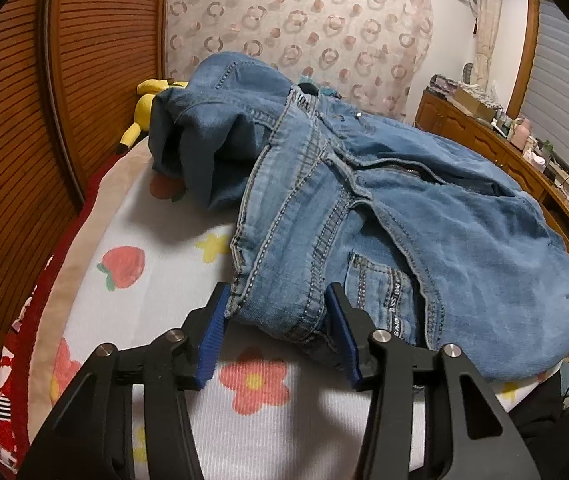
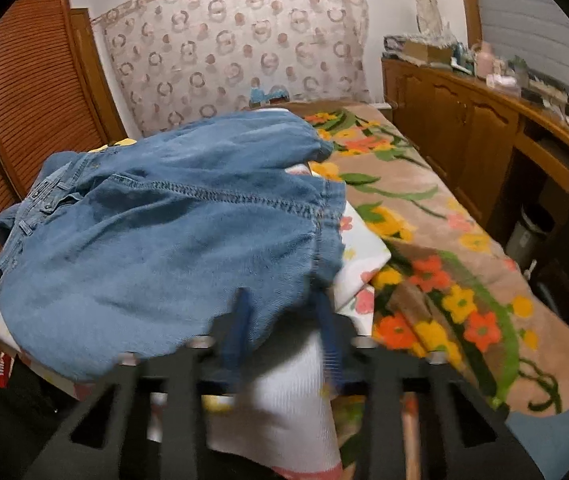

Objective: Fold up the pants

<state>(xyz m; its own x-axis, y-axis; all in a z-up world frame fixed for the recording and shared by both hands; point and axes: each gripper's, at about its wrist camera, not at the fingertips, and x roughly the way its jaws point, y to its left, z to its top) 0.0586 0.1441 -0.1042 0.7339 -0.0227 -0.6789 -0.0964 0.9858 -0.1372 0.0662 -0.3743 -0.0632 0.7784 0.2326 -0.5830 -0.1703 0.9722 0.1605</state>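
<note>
Bedroom interior: louvred wooden wardrobe doors (image 1: 24, 128) at left; ring-patterned curtain (image 2: 236, 40) across the far wall; wooden sideboard (image 2: 464, 120) at right, its top cluttered, beneath a slatted blind (image 2: 532, 12); white walls.

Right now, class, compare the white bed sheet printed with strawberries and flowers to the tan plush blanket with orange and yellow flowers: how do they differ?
The white bed sheet has a pale ground with small, scattered prints; the tan plush blanket has a brownish ground with large flowers and green stems. The sheet looks flat and ribbed, the blanket fuzzy. The blue denim jeans lie on the sheet, not the blanket. Both cover the bed.
</note>
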